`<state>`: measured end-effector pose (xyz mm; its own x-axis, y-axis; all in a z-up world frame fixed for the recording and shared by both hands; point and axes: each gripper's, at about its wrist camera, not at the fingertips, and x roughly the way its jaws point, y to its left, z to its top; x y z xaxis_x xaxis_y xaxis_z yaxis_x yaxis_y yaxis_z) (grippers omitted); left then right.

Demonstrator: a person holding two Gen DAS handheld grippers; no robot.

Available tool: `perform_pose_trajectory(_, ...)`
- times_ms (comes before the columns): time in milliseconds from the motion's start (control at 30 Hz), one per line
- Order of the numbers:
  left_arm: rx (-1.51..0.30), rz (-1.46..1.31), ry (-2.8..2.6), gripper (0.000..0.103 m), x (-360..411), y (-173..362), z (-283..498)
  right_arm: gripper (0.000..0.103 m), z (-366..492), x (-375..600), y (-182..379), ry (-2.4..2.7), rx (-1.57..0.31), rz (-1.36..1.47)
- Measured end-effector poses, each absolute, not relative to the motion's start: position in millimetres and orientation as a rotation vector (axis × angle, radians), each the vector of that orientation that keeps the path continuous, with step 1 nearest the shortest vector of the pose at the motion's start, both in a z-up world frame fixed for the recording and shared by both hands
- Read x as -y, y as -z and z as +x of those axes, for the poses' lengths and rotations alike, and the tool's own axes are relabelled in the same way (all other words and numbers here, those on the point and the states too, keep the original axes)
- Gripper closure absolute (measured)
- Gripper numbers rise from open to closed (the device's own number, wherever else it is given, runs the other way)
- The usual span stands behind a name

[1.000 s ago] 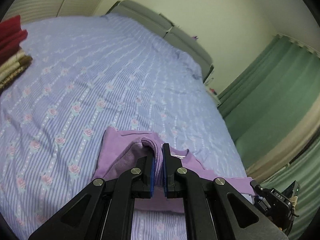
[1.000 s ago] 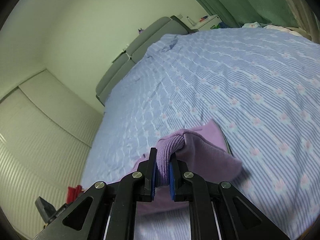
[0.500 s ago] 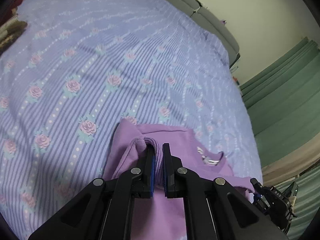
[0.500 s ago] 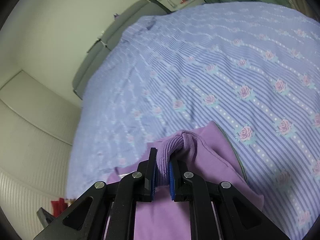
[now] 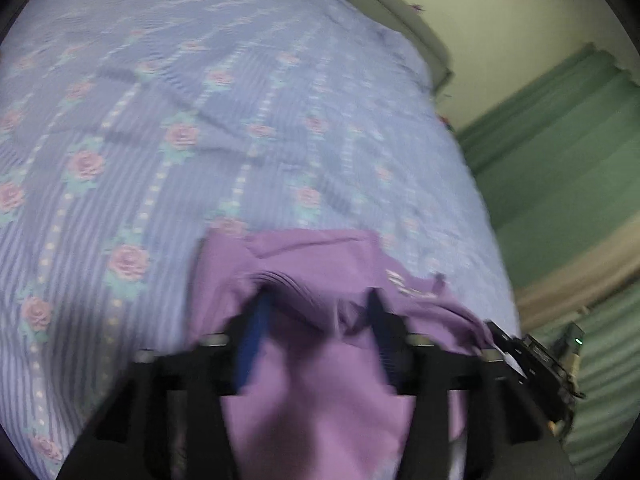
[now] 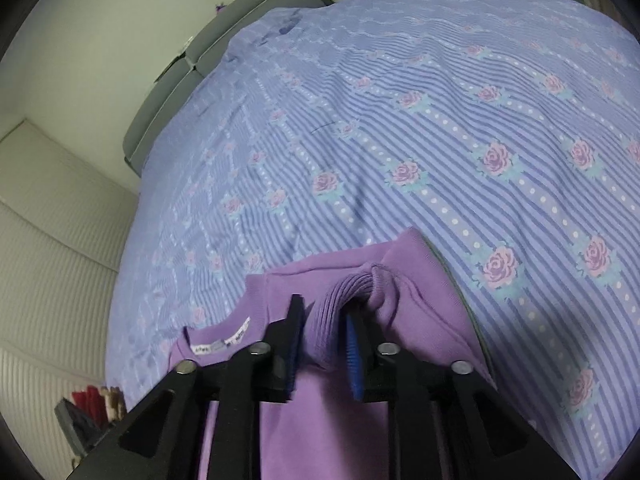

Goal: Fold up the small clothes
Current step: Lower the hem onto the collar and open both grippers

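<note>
A small purple sweater [image 5: 320, 264] lies on the bed, its ribbed hem folded up over the body; it also shows in the right wrist view [image 6: 408, 280], with the neck label at the left. My left gripper [image 5: 316, 320] is open, its jaws wide apart on either side of a bunched fold of the hem. This view is blurred. My right gripper [image 6: 324, 316] is open too, its jaws parted around the ribbed hem [image 6: 348, 284], which rests loosely between them.
The bed has a blue striped sheet with pink roses [image 6: 440, 140] and a grey headboard [image 6: 192, 60]. Green curtains [image 5: 560, 168] hang on the left gripper's right. Stacked red and beige clothes [image 6: 96, 396] lie at the bed's far edge.
Both grippers lowered the held hem onto the sweater's body and then opened, letting go of the fabric. The left jaws opened wider than the right.
</note>
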<state>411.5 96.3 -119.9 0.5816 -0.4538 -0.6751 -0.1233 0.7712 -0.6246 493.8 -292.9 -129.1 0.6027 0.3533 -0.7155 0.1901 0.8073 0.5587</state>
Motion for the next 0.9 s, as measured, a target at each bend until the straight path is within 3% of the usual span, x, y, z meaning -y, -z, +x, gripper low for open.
perform_pose_trajectory(33, -0.937, -0.668, 0.224, 0.036, -95, 114, 407, 0.059, 491, 291, 125, -0.114, -0.931, 0.628)
perform_pose_trajectory(100, -0.9, -0.594, 0.225, 0.033, -94, 101, 396, 0.053, 480, 286, 110, -0.117, -0.9, 0.563)
perform_pose_trajectory(267, -0.802, -0.366, 0.248, 0.029, -94, 73, 371, 0.044, 445, 278, 72, -0.114, -0.798, 0.35)
perform_pose_trajectory(400, -0.818, -0.204, 0.244, 0.029, -87, 76, 383, 0.043, 440, 272, 63, -0.071, -0.759, 0.111)
perform_pose_trajectory(567, -0.933, -0.289, 0.261, 0.032, -95, 104, 402, 0.043, 459, 274, 87, -0.145, -0.868, 0.081)
perform_pose_trajectory(767, -0.967, -0.315, 0.257, 0.047, -93, 118, 408, 0.043, 473, 270, 112, -0.125, -0.936, 0.076)
perform_pose_trajectory(833, -0.972, -0.305, 0.258, 0.058, -92, 120, 409, 0.043, 474, 272, 115, -0.124, -0.943, 0.077)
perform_pose_trajectory(900, -0.982, -0.287, 0.235, 0.094, -91, 122, 407, 0.047, 476, 274, 117, -0.124, -0.953, 0.087)
